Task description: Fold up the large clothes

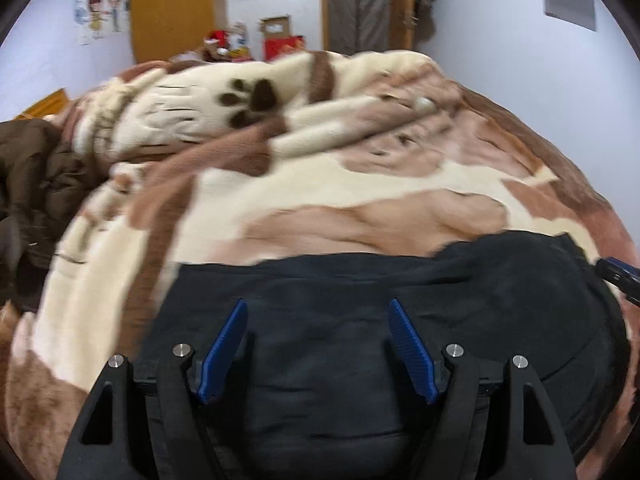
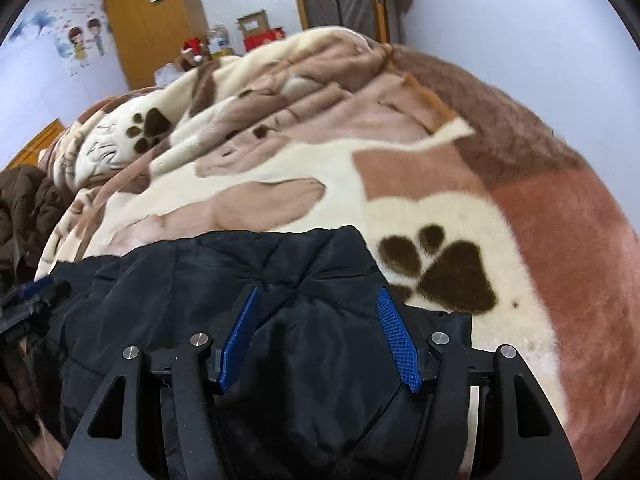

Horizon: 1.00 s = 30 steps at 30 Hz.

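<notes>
On blanket's (image 1: 360,184) near edge | black jacket (image 1: 340,320) | both grippers (image 1: 318,308) (image 2: 318,296) gape, nothing clamped | we pinch corners evenly.

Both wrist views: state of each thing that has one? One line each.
black jacket: lying on the blanket, folded over, not gripped
brown jacket: crumpled in a heap at the far left
blanket: spread over the bed, bunched into folds at the far end
left tool: open, above the black jacket
right tool: open, above the black jacket
wooden door: shut, a plastic bag hanging on it
</notes>
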Each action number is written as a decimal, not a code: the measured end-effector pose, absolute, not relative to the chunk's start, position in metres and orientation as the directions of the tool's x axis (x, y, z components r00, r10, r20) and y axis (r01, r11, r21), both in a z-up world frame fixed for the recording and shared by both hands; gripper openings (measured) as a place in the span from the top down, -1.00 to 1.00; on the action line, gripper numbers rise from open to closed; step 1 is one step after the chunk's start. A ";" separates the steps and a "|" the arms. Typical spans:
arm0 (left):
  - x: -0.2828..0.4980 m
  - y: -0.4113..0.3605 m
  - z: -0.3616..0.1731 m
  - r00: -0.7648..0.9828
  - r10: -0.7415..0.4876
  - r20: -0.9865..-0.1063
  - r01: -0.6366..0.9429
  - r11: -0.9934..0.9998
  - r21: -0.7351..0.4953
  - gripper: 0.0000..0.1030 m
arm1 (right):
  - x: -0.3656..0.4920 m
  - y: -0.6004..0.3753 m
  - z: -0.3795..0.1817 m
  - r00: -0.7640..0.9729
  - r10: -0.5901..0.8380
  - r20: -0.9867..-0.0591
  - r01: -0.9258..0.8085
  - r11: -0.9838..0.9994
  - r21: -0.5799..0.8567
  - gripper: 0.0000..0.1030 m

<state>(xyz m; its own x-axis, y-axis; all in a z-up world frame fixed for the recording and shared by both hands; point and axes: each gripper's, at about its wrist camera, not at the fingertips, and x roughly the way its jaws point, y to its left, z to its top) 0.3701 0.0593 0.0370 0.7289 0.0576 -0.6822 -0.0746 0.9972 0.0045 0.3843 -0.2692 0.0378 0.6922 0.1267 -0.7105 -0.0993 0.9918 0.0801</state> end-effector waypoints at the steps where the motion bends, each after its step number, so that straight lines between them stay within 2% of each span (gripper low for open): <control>1: 0.370 0.075 0.034 0.722 0.088 -0.686 -0.107 0.994 0.014 -0.46 | 0.386 -0.267 0.036 0.689 0.118 -0.715 -0.102 0.993 0.065 -0.18; 5: 0.382 0.121 0.011 0.676 0.125 -0.726 -0.187 0.982 -0.005 -0.46 | 0.401 -0.264 0.023 0.668 0.093 -0.738 -0.097 0.995 0.038 -0.18; 8: 0.395 0.130 -0.012 0.661 0.116 -0.741 -0.175 0.985 -0.001 -0.47 | 0.419 -0.268 0.001 0.639 0.061 -0.767 -0.085 0.996 0.009 -0.18; 11: 0.401 0.135 -0.030 0.661 0.074 -0.747 -0.190 0.979 -0.070 -0.51 | 0.428 -0.281 -0.021 0.624 0.092 -0.776 -0.054 0.996 0.075 -0.20; 14: 0.404 0.129 -0.041 0.671 0.082 -0.737 -0.196 0.978 -0.070 -0.52 | 0.431 -0.278 -0.032 0.634 0.081 -0.769 -0.049 0.997 0.064 -0.22; 30: 0.409 0.129 -0.059 0.689 0.084 -0.720 -0.215 0.972 -0.092 -0.55 | 0.436 -0.280 -0.047 0.658 0.096 -0.746 -0.041 0.995 0.091 -0.27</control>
